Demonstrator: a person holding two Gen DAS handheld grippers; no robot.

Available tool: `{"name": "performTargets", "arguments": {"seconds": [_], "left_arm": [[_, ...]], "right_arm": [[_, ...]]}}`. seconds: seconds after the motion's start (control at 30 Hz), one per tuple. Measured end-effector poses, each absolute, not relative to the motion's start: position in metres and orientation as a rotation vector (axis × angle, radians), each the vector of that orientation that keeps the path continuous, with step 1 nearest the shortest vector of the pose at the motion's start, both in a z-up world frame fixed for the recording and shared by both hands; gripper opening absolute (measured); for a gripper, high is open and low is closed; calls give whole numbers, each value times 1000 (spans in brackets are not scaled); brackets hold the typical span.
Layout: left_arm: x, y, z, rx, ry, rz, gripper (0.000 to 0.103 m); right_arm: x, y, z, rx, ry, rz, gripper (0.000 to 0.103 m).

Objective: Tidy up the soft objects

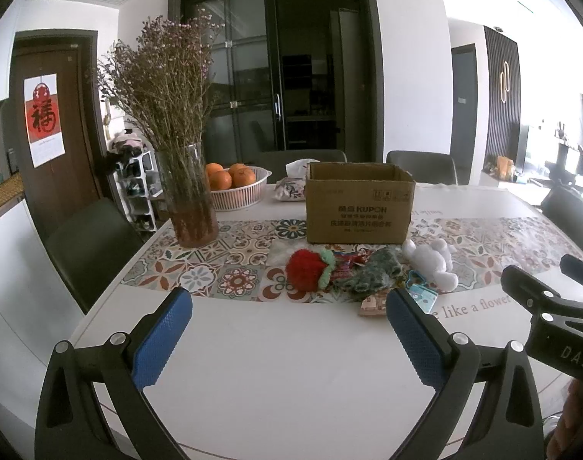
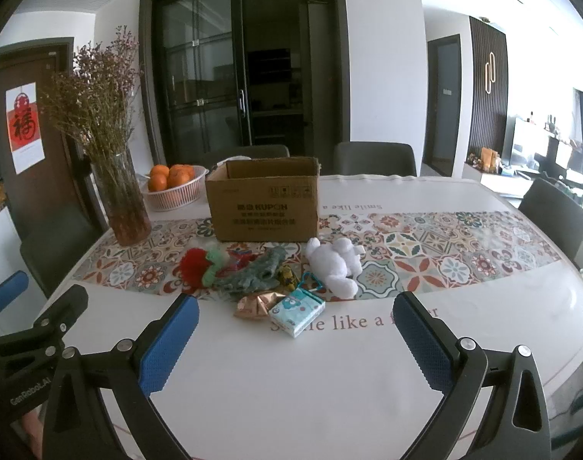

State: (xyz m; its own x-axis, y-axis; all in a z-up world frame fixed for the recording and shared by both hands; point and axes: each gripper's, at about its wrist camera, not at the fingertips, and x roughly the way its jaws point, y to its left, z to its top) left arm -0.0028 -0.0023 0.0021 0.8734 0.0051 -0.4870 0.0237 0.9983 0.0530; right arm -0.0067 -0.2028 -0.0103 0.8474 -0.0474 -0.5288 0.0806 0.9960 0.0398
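Observation:
A pile of soft things lies in front of an open cardboard box (image 1: 358, 207) (image 2: 262, 201): a red strawberry plush (image 1: 307, 270) (image 2: 195, 266), a grey-green furry toy (image 1: 372, 274) (image 2: 253, 274), a white plush bear (image 1: 433, 262) (image 2: 337, 264). A blue tissue pack (image 2: 297, 312) (image 1: 423, 295) and a copper foil packet (image 2: 253, 306) lie nearer. My left gripper (image 1: 289, 324) is open and empty, short of the pile. My right gripper (image 2: 295, 329) is open and empty, with the tissue pack ahead between its fingers.
A glass vase of dried flowers (image 1: 188, 199) (image 2: 125, 199) stands at the left. A white basket of oranges (image 1: 236, 188) (image 2: 174, 188) sits behind it. A tissue holder (image 1: 291, 188) is left of the box. Dark chairs (image 2: 374, 159) surround the table (image 1: 291, 364).

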Motion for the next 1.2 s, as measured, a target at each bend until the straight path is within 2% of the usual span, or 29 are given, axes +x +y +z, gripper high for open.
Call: {"name": "performTargets", "arguments": {"seconds": [1.2], "left_arm": [[-4, -2, -1, 64, 520, -14, 103]], "right_arm": [[-7, -205, -12, 60, 554, -76, 103]]}}
